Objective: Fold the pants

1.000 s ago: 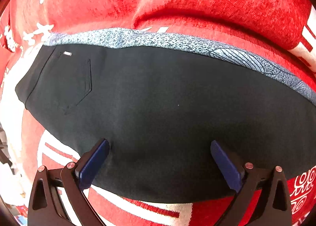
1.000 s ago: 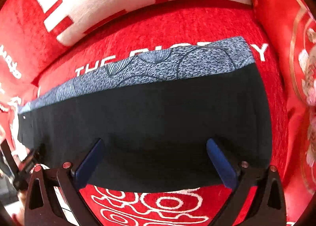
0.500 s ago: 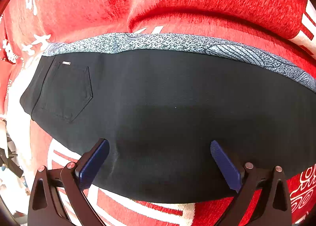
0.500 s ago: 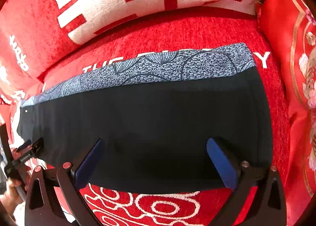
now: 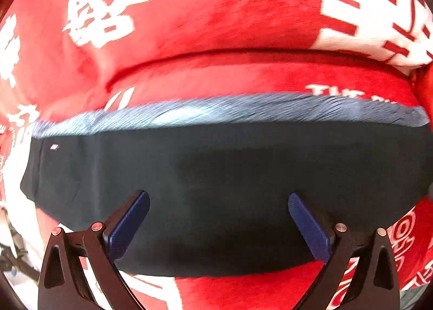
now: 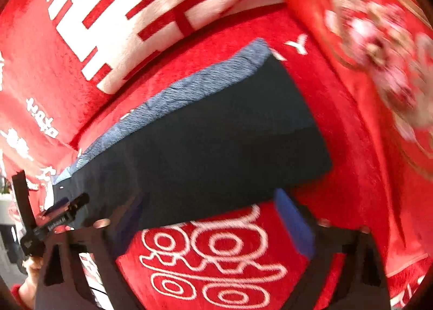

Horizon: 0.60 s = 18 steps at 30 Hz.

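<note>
The left tongs [image 5: 218,219] stood wide apart at the bottom of the left wrist frame, gripping nothing, over the dark pants [image 5: 230,182], which lay folded lengthwise across the frame's middle on a red patterned sofa cover [image 5: 216,74]. The right tongs [image 6: 208,218] were likewise apart, straddling the pants' [image 6: 216,142] lower edge at bottom centre.

open: red seat [image 6: 349,131] beside pants [image 6: 216,142] | blocked: cushion [image 6: 379,39] right

Both hand-held grippers [image 5: 218,218] [image 6: 213,224] wide apart
</note>
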Tool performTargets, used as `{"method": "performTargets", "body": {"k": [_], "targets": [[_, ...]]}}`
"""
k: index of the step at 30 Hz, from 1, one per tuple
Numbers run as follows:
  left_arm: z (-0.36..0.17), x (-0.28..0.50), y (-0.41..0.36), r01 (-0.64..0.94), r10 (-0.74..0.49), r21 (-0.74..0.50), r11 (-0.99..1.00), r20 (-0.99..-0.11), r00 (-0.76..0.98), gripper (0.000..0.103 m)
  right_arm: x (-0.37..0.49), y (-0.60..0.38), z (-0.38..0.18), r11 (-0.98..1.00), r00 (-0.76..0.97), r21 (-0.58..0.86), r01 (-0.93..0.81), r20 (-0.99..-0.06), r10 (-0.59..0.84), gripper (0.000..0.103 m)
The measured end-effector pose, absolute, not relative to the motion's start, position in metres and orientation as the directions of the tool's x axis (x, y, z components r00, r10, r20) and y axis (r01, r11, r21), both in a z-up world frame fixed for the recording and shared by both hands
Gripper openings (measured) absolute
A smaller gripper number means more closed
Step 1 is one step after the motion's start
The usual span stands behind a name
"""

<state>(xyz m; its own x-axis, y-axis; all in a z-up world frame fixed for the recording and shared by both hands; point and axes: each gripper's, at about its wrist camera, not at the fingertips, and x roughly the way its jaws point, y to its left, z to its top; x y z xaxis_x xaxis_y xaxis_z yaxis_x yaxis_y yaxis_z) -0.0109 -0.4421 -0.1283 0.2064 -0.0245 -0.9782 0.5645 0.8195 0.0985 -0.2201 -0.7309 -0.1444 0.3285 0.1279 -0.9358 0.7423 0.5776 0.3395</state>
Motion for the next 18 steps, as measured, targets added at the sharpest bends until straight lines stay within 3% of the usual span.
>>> {"method": "performTargets", "body": {"k": [1,2,13,18], "targets": [[-0.129,-0.011,-0.453,0.571,-0.035,0.091,0.816,-0.978,0.206,0.103,-0.221,-0.738,-0.14,0.571,0.311,0.32,0.756,-0.943,0.116,0.043],[-0.129,-0.011,-0.463,0.575,-0.042,0.086,0.814,-0.978,0.206,0.103,-0.226,-0.74,-0.14,0.555,0.314,0.324,0.766,-0.942,0.117,0.036],[-0.169,0.001,-0.509,0.566,-0.019,0.088,0.82,-0.983,0.18,0.103,-0.216,-0.766,-0.137,0.594,0.307,0.277,0.755,-0.95,0.053,0.031],[-0.168,-0.003,-0.502,0.598,-0.032,0.098,0.795,-0.979,0.203,0.103,-0.236,-0.765,-0.128,0.516,0.353,0.347,0.783,-0.931,0.09,0.034]]}}
